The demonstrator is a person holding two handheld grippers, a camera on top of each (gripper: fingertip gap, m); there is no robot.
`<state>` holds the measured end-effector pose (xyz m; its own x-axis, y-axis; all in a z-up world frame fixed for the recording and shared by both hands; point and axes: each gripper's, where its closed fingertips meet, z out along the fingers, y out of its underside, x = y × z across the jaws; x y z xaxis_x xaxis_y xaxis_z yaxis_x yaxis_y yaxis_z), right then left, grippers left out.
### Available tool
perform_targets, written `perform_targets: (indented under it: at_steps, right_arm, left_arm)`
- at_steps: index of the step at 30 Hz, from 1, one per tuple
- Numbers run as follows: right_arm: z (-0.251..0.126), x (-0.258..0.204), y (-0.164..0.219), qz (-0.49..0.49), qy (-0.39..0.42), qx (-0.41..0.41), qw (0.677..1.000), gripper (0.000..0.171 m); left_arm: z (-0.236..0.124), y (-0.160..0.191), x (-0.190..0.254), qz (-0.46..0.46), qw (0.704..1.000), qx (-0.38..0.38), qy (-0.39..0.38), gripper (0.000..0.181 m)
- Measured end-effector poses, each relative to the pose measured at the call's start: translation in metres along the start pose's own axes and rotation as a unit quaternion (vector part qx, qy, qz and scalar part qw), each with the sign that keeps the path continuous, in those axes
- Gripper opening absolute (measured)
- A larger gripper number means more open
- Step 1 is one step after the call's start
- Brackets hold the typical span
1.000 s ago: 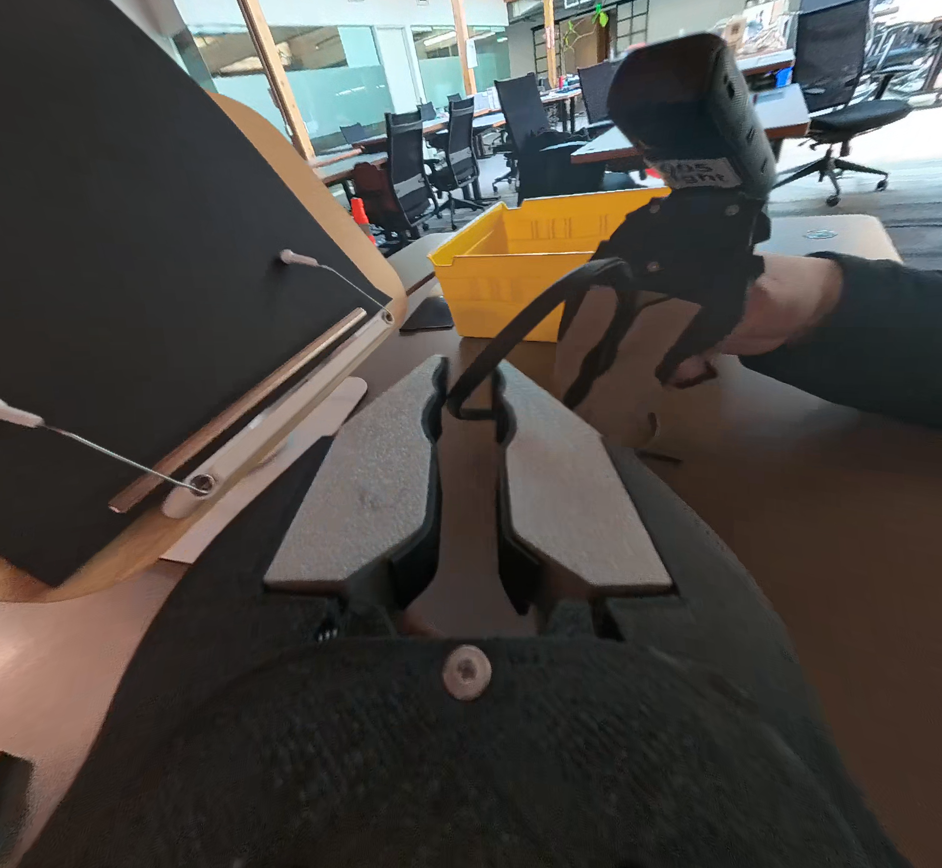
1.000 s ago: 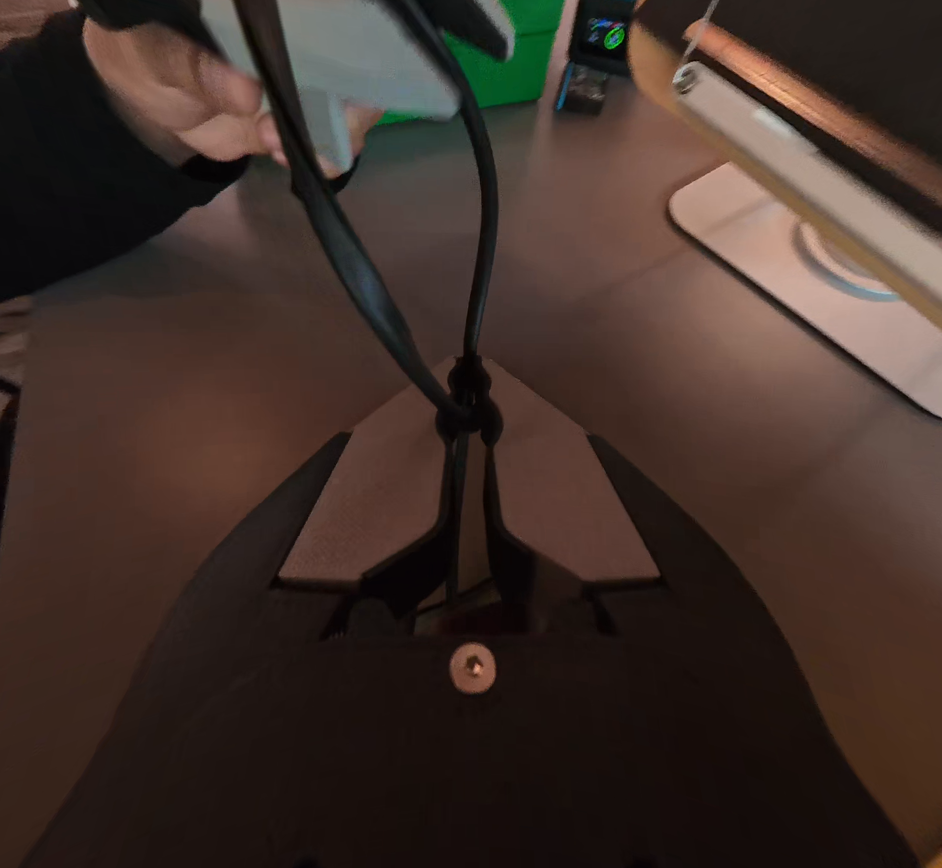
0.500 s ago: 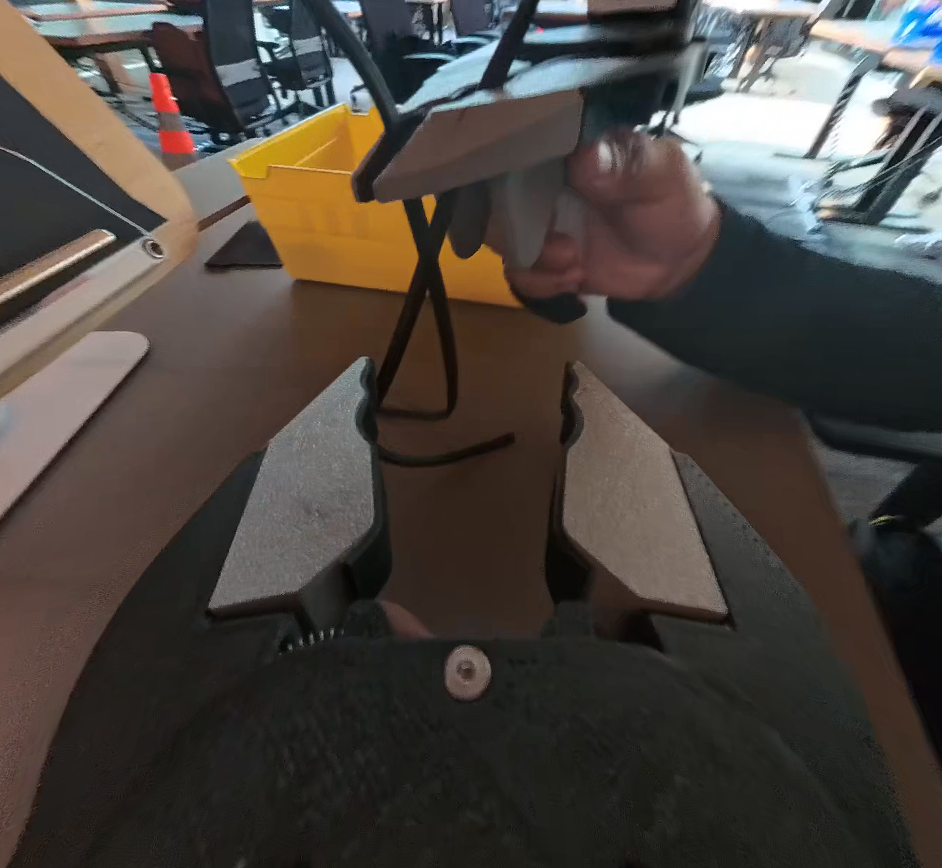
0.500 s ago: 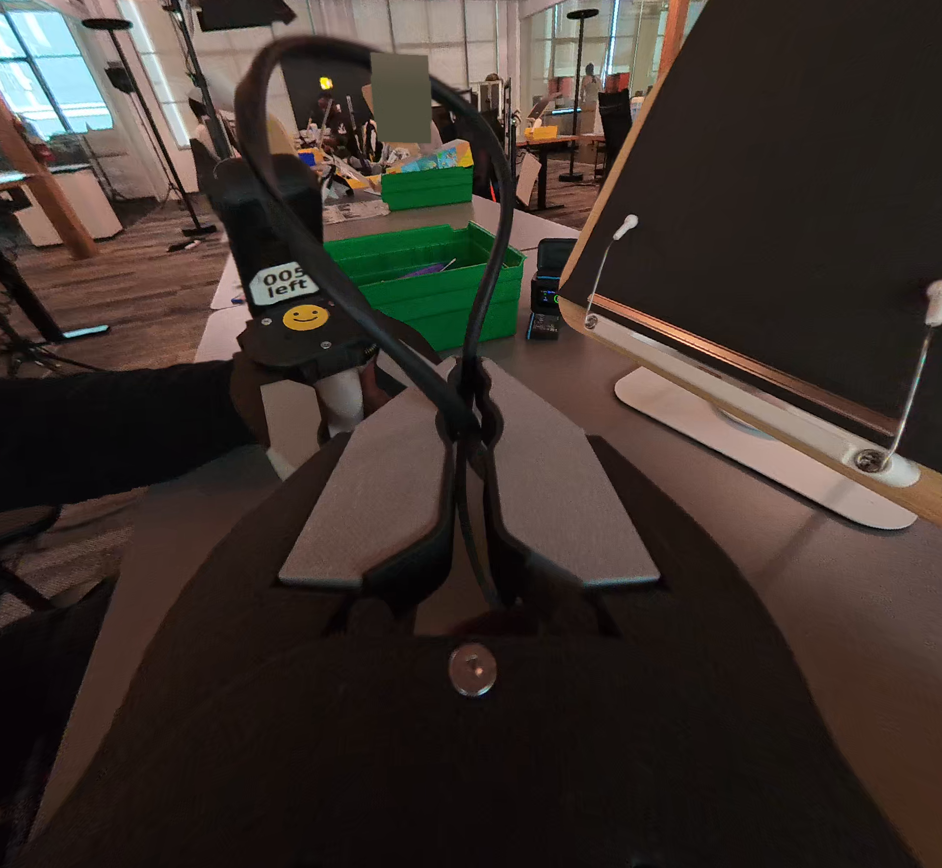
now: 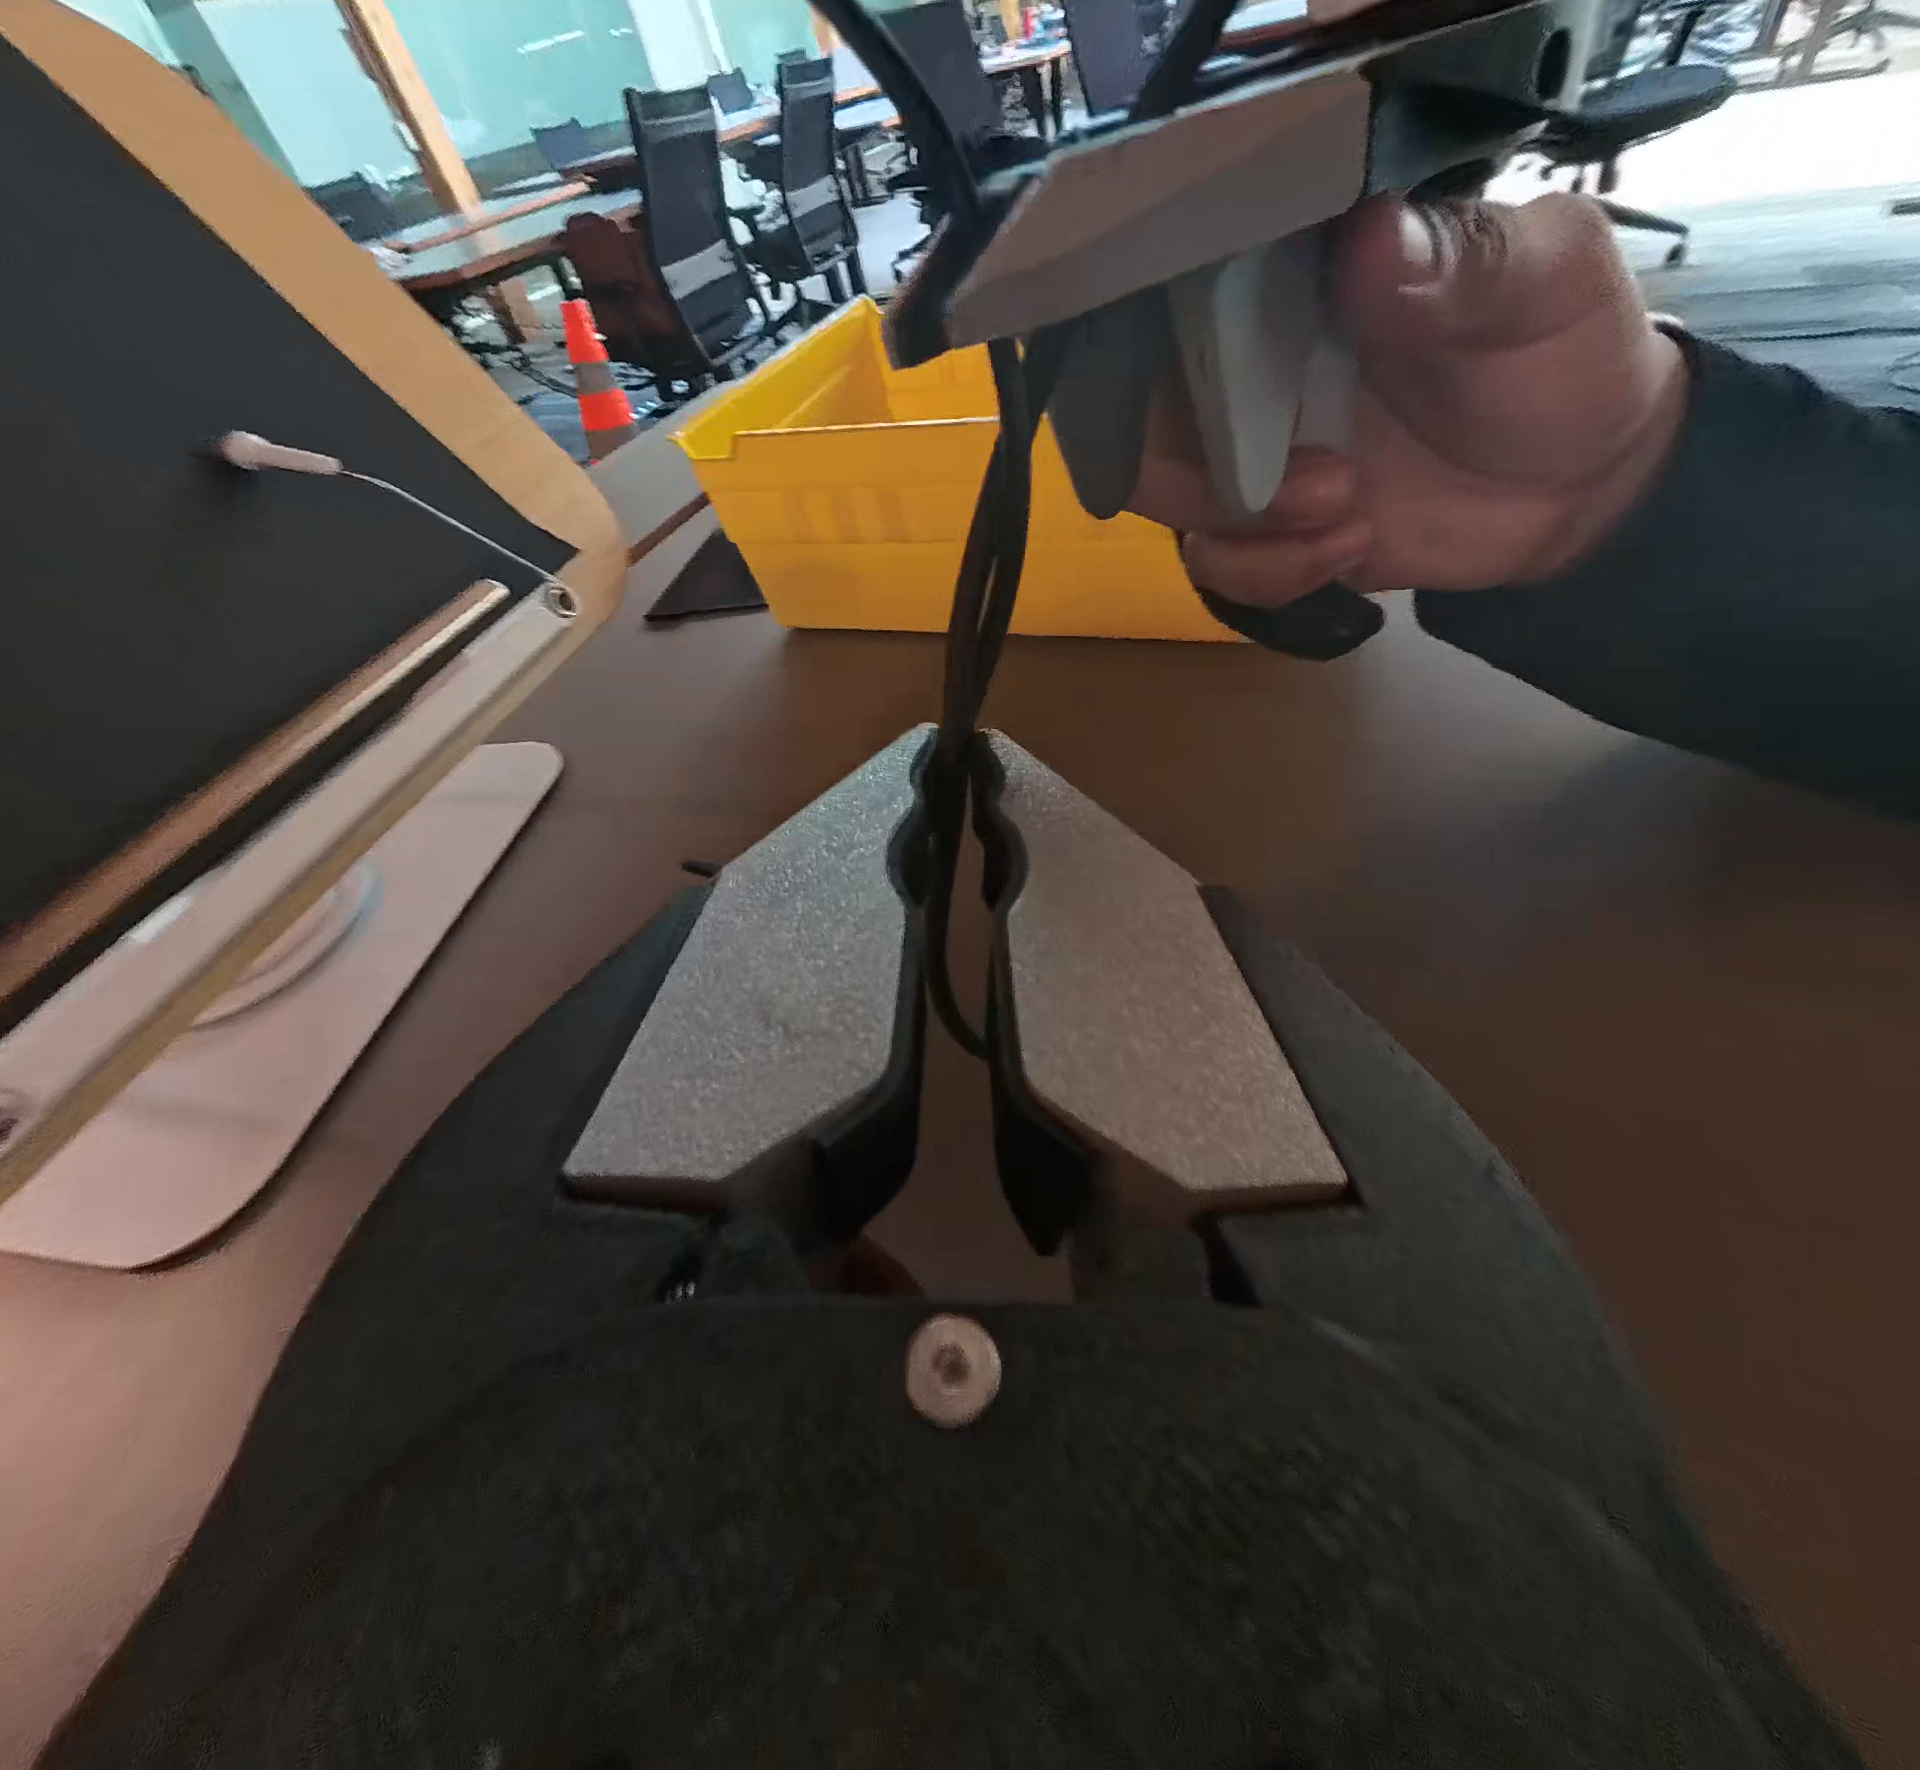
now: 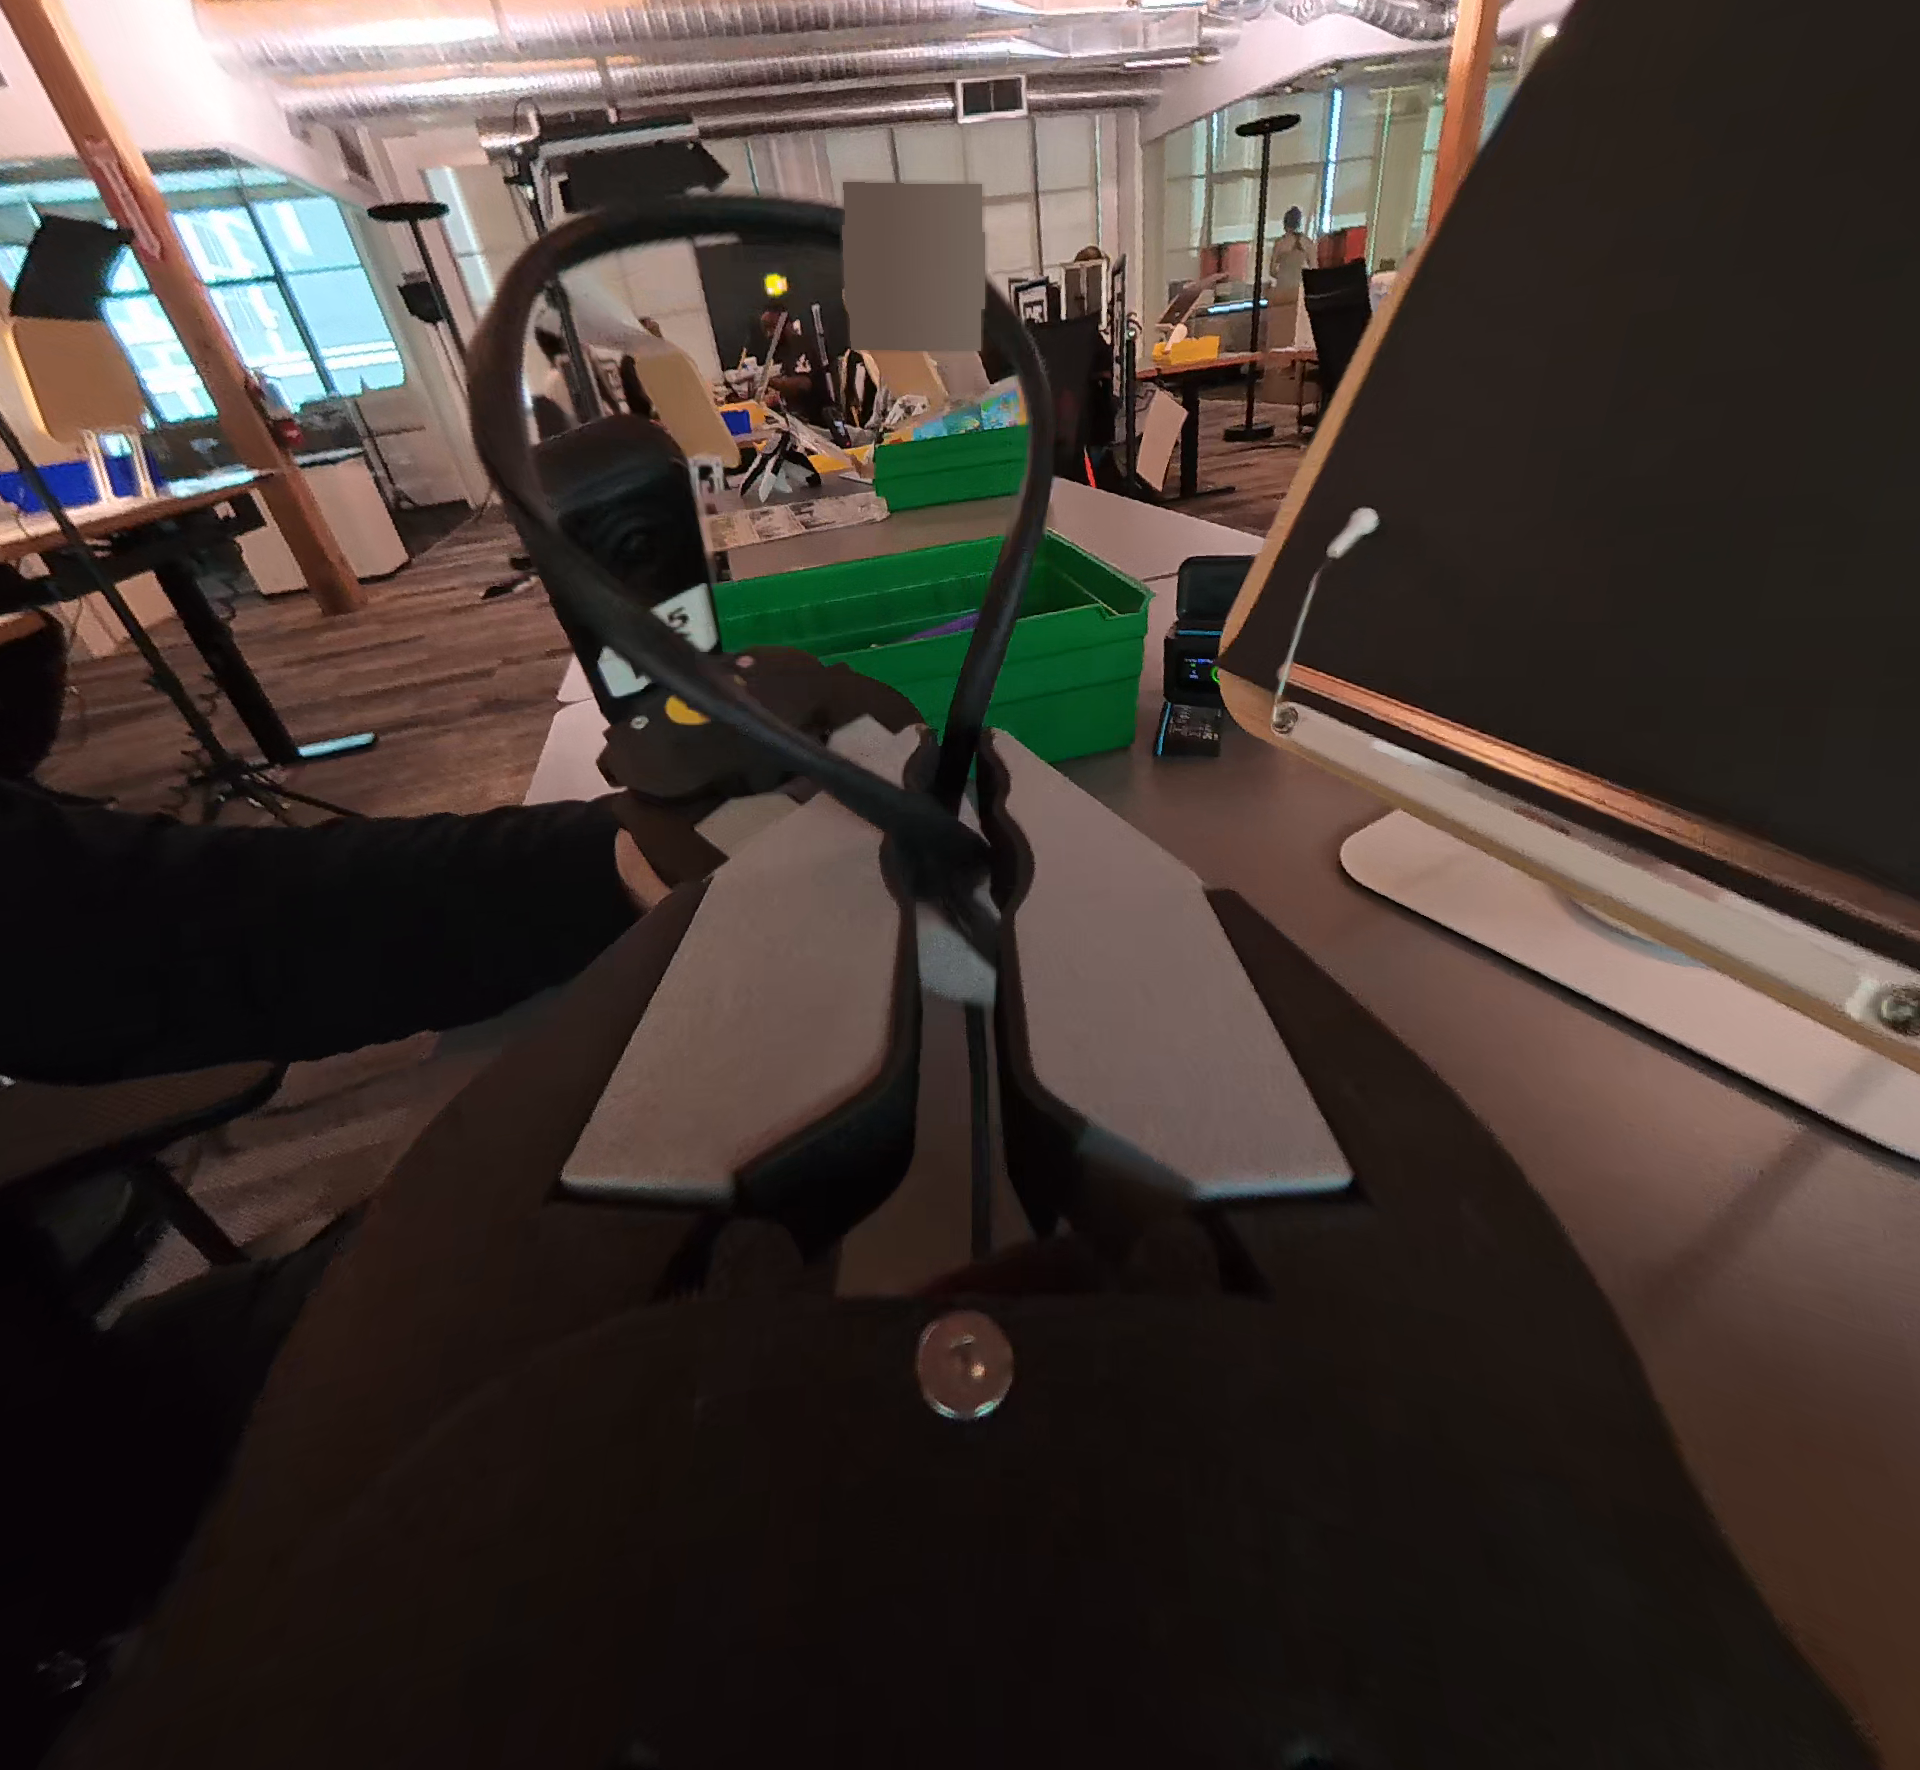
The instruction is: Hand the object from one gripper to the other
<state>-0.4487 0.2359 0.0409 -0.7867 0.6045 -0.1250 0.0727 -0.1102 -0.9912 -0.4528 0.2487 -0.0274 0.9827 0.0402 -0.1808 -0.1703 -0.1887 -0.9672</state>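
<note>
Grippers meet above the brown table (image 5: 1558, 941): right gripper (image 6: 961, 847) is clamped on a black looped cable (image 6: 499, 432), while left gripper (image 5: 956, 785) pinches its hanging strands below, apparently so neither end drops mid-handover.

Yellow bin (image 5: 883, 515) and slanted board (image 5: 208, 473) hem bare tabletop (image 5: 1558, 941)

Black cord (image 5: 971, 577) runs off the left wrist view's top edge; its lower ends vanish between the left hand-held gripper (image 5: 956, 785) pads. Right hand-held gripper (image 5: 1174, 203) body cropped at top. Green bin (image 6: 935, 629) contents too small to tell.
</note>
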Motion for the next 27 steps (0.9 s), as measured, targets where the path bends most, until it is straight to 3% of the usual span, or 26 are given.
perform_targets:
  at_steps: [1,4,6,13,20,24,27]
  right_arm:
    - [-0.002,0.004,0.002,0.012,0.001,-0.003,1.0,0.01]
    - [-0.004,0.016,0.012,0.039,0.01,-0.03,0.999,0.049]
    - [-0.002,0.018,0.022,0.035,0.014,-0.055,0.998,0.061]
    - [0.029,0.002,0.05,-0.035,0.014,-0.103,0.994,0.072]
    - [0.053,-0.036,0.087,-0.058,-0.062,-0.161,0.983,0.086]
    - [0.061,-0.049,0.101,-0.069,-0.078,-0.189,0.976,0.081]
    - [0.062,-0.044,0.104,-0.071,-0.063,-0.202,0.975,0.036]
  left_arm:
    - [-0.004,-0.004,-0.005,0.0,1.0,0.01,-0.009,0.001]
    - [-0.019,-0.02,-0.022,-0.042,0.997,0.055,-0.022,0.001]
    - [-0.03,-0.03,-0.03,-0.077,0.993,0.088,-0.017,0.001]
    - [-0.042,-0.053,-0.019,-0.143,0.975,0.159,0.057,0.001]
    - [-0.042,-0.062,-0.007,-0.159,0.964,0.19,0.094,0.001]
    - [-0.037,-0.056,-0.006,-0.143,0.97,0.175,0.086,0.001]
    - [-0.037,-0.055,-0.005,-0.133,0.973,0.171,0.081,0.001]
